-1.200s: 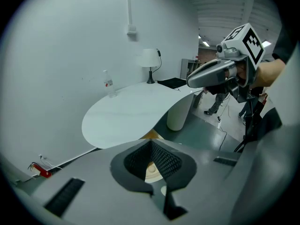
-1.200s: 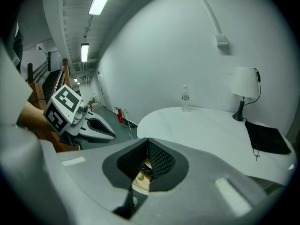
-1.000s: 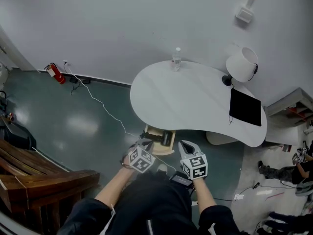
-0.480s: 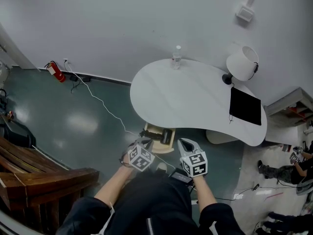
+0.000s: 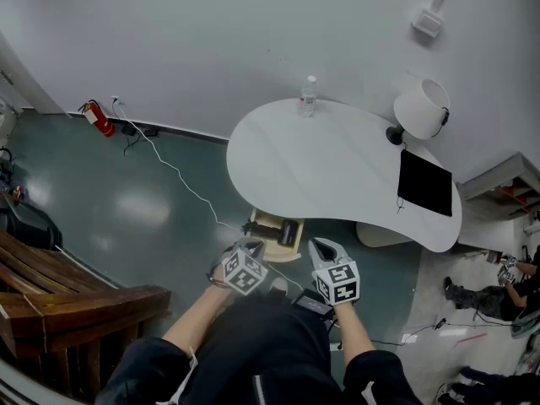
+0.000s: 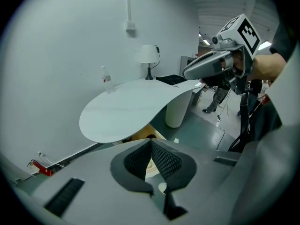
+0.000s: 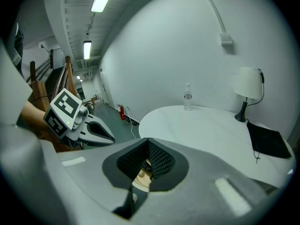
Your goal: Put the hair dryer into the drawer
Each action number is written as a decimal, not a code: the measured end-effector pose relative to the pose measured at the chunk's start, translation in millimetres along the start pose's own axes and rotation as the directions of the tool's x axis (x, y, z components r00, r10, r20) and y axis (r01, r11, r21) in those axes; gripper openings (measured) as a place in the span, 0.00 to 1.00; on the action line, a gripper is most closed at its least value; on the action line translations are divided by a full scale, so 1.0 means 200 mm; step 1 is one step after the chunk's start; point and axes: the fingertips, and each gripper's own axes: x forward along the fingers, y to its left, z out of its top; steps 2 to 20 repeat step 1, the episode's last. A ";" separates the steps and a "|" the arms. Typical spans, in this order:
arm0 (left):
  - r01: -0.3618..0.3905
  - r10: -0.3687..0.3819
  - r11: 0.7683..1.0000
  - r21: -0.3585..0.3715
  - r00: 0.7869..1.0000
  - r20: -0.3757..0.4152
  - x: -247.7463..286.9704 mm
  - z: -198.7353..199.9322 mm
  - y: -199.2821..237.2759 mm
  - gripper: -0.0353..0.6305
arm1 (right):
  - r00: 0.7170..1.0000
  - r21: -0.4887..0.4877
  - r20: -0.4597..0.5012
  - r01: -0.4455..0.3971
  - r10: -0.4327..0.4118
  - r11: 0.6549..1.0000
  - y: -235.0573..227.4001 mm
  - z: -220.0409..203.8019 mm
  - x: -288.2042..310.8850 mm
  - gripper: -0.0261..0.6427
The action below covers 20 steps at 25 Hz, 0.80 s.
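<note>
Left hand-held gripper [image 5: 251,245]: jaws closed pad to pad with nothing between them. It tilts down toward the drawer and hangs just short of it, touching nothing.
Right hand-held gripper [image 5: 318,245]: jaws likewise together and empty. It sits beside the left one, near the drawer's front.
Counter [image 5: 337,167]: white and rounded. It carries a lamp [image 5: 420,108], a black pad [image 5: 424,184] and a water bottle [image 5: 310,95] along its far side, well apart from the work.
Drawer [image 5: 274,253]: pale wood, pulled out from under the counter's near edge, so its inside is open from above.
Hair dryer [image 5: 287,233]: dark, lying inside the drawer toward its right side.
Step, as I judge it: the dryer is in place and let go. Closed jaws suit nudging the drawer front shut.
</note>
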 end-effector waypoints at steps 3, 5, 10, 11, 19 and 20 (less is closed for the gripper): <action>0.000 0.000 1.000 -0.001 1.000 0.001 0.00 0.00 0.00 0.07 | 1.000 0.000 -0.001 0.000 0.000 1.000 0.00 0.00 0.00 0.04; 0.000 0.000 1.000 -0.001 1.000 0.001 0.00 0.00 0.00 0.07 | 1.000 0.000 -0.001 0.000 0.000 1.000 0.00 0.00 0.00 0.04; 0.000 0.000 1.000 -0.001 1.000 0.001 0.00 0.00 0.00 0.07 | 1.000 0.000 -0.001 0.000 0.000 1.000 0.00 0.00 0.00 0.04; 0.000 0.000 1.000 -0.001 1.000 0.001 0.00 0.00 0.00 0.07 | 1.000 0.000 -0.001 0.000 0.000 1.000 0.00 0.00 0.00 0.04; 0.000 0.000 1.000 -0.001 1.000 0.001 0.00 0.00 0.00 0.07 | 1.000 0.000 -0.001 0.000 0.000 1.000 0.00 0.00 0.00 0.04; 0.000 0.000 1.000 -0.001 1.000 0.001 0.00 0.00 0.00 0.07 | 1.000 0.000 -0.001 0.000 0.000 1.000 0.00 0.00 0.00 0.04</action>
